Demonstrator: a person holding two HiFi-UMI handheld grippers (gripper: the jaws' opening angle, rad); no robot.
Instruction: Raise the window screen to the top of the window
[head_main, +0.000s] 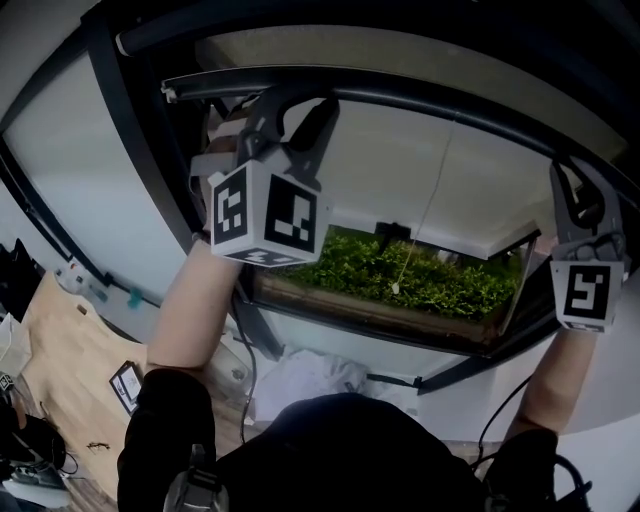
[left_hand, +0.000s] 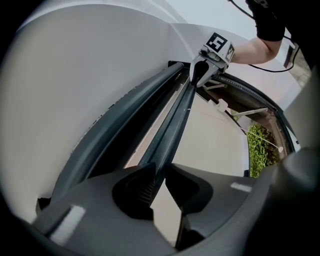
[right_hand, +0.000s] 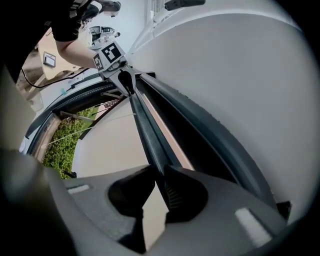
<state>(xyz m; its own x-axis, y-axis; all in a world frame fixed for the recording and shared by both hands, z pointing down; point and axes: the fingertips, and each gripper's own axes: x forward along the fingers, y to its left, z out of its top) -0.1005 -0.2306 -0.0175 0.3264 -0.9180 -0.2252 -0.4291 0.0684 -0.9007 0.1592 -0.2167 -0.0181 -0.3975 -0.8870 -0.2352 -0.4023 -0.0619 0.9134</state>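
White wall (head_main: 80, 170) curves round a dark window frame (head_main: 120, 120), seen steeply from below. High in that frame, close under its top member, sits the window screen, shown by its rail (head_main: 440, 105): a long, slim, dark bar with a smooth matte face and a shallow groove along it. A narrow tan strip (left_hand: 150, 137) of finer texture lies between the rail and the frame above.

The left gripper (left_hand: 157, 175) is clenched on the rail near its left end. Its black, blunt jaws are drawn in to a narrow gap filled by the bar, and a ribbed pad (left_hand: 145, 189) presses one side. The right gripper (right_hand: 159, 175) clamps the same rail near the other end, with its jaws equally close and the bar between them. Each gripper carries a white cube printed with black square markers.

Bare forearms (head_main: 195, 310) reach up from black sleeves. Below the rail hangs a thin pale cord (head_main: 425, 215) with a small end piece. Beyond it, leafy green foliage (head_main: 400, 270) fills the lower opening. Pale wooden floor (head_main: 60, 350) lies at the far left.
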